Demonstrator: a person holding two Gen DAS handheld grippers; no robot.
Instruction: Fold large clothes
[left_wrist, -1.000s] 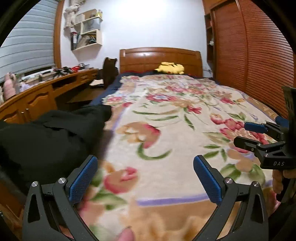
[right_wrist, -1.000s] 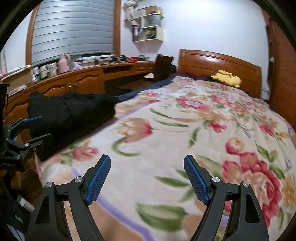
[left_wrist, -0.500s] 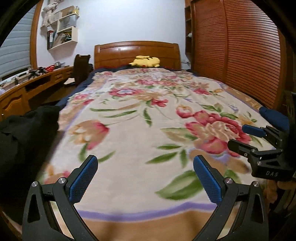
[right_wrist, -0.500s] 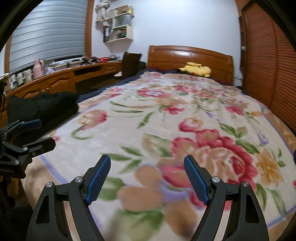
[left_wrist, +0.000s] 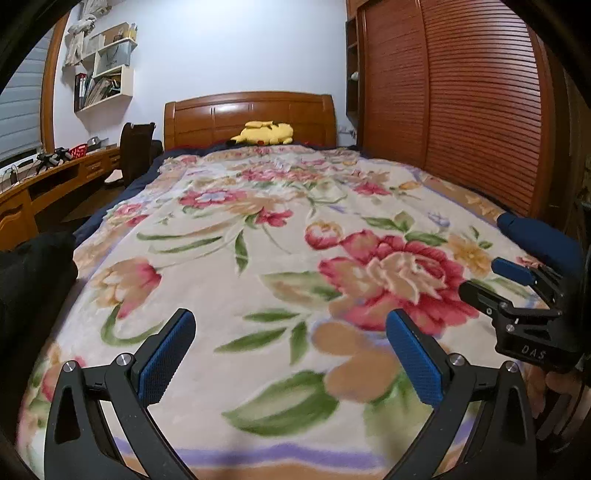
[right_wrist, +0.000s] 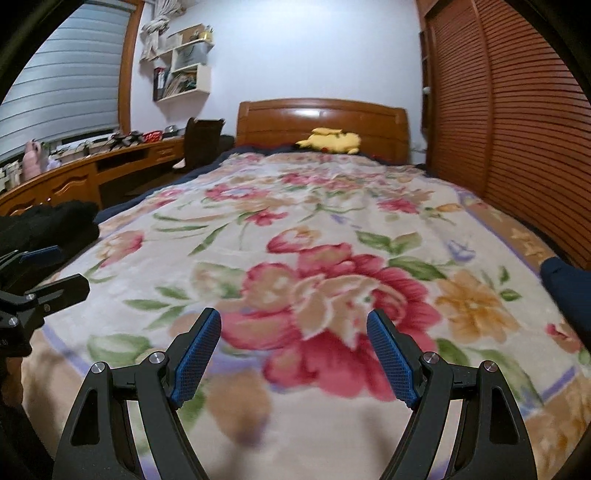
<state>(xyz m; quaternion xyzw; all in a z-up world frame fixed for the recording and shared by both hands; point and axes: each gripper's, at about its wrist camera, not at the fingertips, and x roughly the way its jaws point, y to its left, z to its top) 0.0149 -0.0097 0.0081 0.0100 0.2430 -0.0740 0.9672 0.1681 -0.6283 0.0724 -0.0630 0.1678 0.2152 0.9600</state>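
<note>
A black garment lies bunched at the bed's left edge, also seen in the right wrist view. A dark navy cloth item rests at the bed's right edge. My left gripper is open over the floral blanket, nothing between its blue pads. My right gripper is open too, above a big red flower on the blanket. Each gripper shows in the other's view: the right gripper near the navy item, the left gripper near the black garment.
A yellow plush toy lies by the wooden headboard. A long wooden desk and a dark chair run along the left. Louvred wardrobe doors close off the right side.
Both views have swung to the right across the bed. The black garment slid to the left edge of view and the navy item came into sight. Both grippers stayed open.
</note>
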